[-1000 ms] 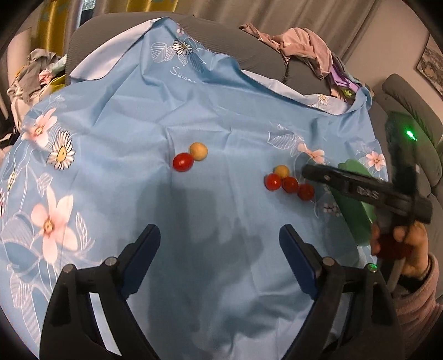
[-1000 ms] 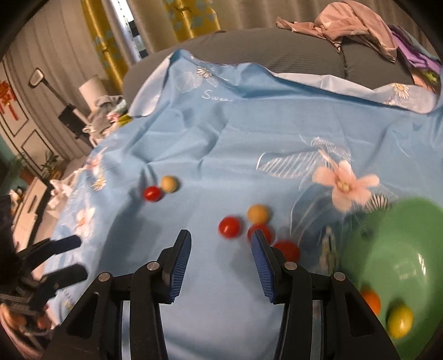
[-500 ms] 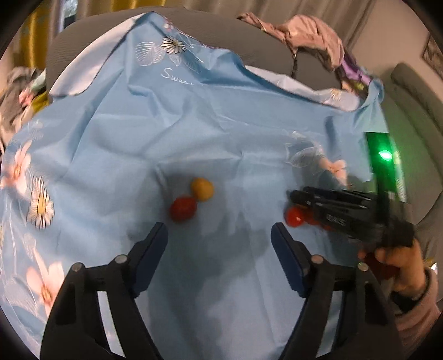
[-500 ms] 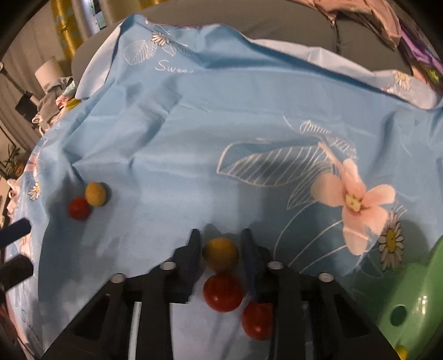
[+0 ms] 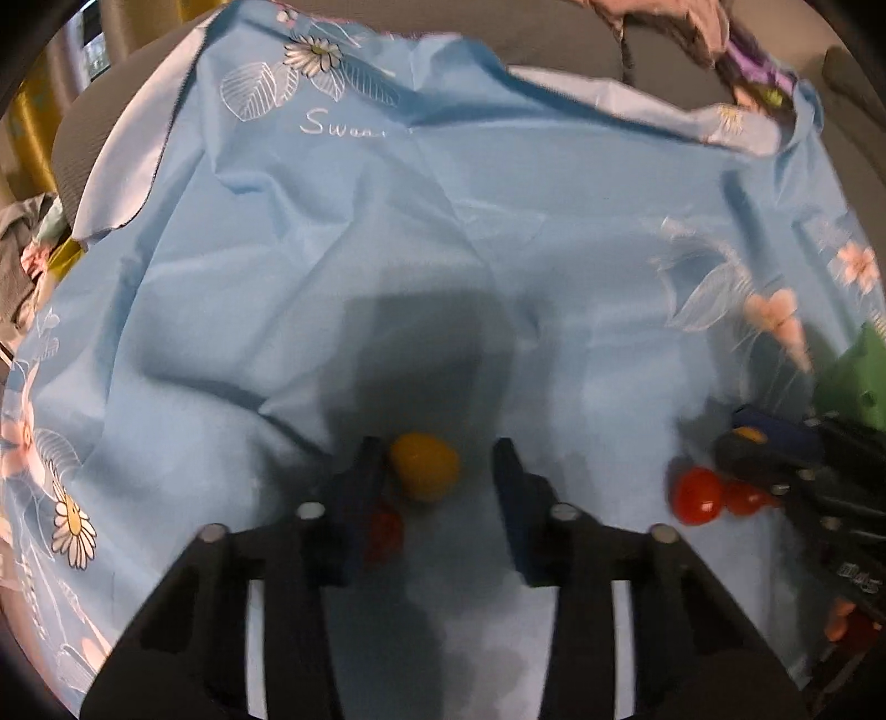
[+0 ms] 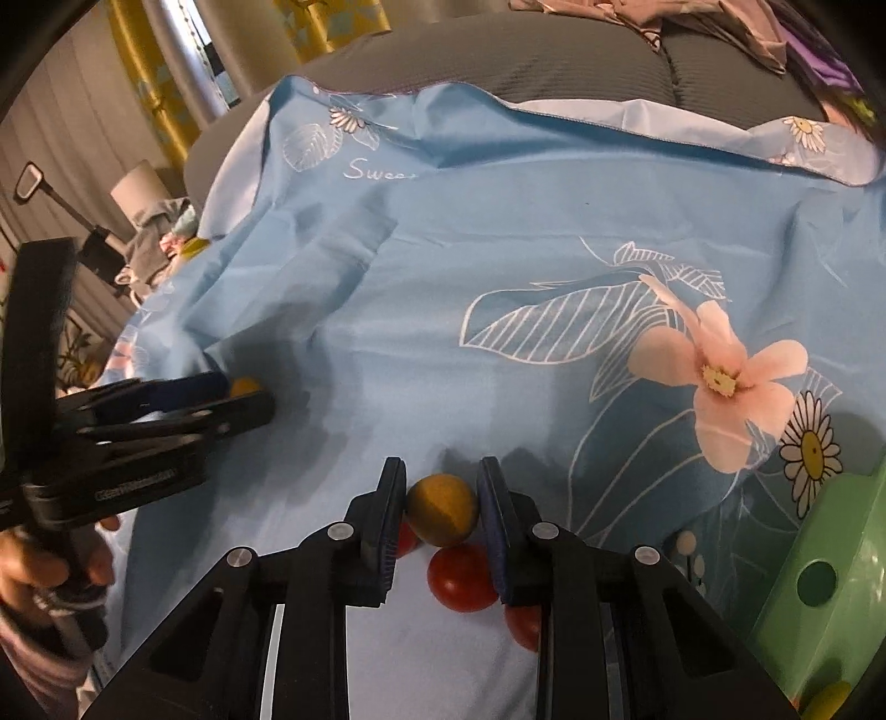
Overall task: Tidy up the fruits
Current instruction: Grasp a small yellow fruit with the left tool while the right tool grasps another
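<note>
On the blue floral cloth (image 5: 443,249) my left gripper (image 5: 434,471) straddles a yellow fruit (image 5: 423,465). Its jaws are closing: the fruit touches the left pad, and a gap shows at the right pad. A red tomato (image 5: 383,533) lies half hidden behind the left finger. My right gripper (image 6: 440,487) is shut on another yellow fruit (image 6: 443,509). Three red tomatoes (image 6: 462,576) lie under and beside its fingers. The right gripper (image 5: 775,448) also shows at the right of the left wrist view. A green bowl (image 6: 830,581) stands just right of it.
The cloth drapes over a grey sofa (image 6: 554,61) with loose clothes (image 6: 692,22) heaped on its back. Wrinkles and folds run across the cloth behind the fruits. A person's hand (image 6: 50,565) holds the left gripper's handle at the left edge.
My left gripper moved forward and down to the yellow and red pair, and its jaws narrowed around the yellow one. My right gripper closed on the cluster's yellow fruit and stayed there.
</note>
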`<state>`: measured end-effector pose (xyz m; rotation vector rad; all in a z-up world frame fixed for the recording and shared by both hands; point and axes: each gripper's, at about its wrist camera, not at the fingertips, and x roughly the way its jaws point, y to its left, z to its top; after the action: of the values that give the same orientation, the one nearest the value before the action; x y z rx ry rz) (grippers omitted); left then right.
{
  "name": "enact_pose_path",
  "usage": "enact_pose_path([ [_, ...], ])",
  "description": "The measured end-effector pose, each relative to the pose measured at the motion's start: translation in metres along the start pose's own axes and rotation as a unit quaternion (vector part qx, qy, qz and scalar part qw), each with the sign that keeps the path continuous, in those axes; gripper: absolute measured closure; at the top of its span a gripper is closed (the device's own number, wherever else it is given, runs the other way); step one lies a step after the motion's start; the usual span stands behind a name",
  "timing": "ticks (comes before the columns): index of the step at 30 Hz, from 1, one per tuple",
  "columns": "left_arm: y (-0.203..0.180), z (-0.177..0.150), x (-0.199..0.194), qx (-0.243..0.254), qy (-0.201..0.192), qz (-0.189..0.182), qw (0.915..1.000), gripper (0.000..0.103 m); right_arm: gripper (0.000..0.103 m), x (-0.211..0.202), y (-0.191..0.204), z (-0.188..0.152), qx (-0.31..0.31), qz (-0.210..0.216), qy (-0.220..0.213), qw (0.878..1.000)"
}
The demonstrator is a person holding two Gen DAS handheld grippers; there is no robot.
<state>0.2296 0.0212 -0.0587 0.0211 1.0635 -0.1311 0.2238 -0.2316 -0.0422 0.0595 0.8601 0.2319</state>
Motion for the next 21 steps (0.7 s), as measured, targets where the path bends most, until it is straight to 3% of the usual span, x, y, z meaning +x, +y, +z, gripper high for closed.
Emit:
enact_pose_path([
  [4,0.002,0.000,0.006,-0.002,0.000,0.005,1.0000,0.066,0.075,0.000,0.001,0.000,-0.001,0.007,-0.006,1.000],
  [6,0.003,0.000,0.005,-0.003,-0.004,0.004,1.0000,0.077,0.075,0.001,0.001,0.000,-0.003,0.007,-0.009,1.000],
  [14,0.001,-0.003,0.002,-0.009,-0.013,-0.011,0.9998,0.077,0.075,0.001,0.001,0.000,-0.002,0.011,-0.013,1.000],
  [21,-0.015,-0.013,-0.038,0.000,-0.051,-0.026,0.9984,0.077,0.074,-0.017,0.010,-0.004,-0.009,0.026,-0.032,0.999],
])
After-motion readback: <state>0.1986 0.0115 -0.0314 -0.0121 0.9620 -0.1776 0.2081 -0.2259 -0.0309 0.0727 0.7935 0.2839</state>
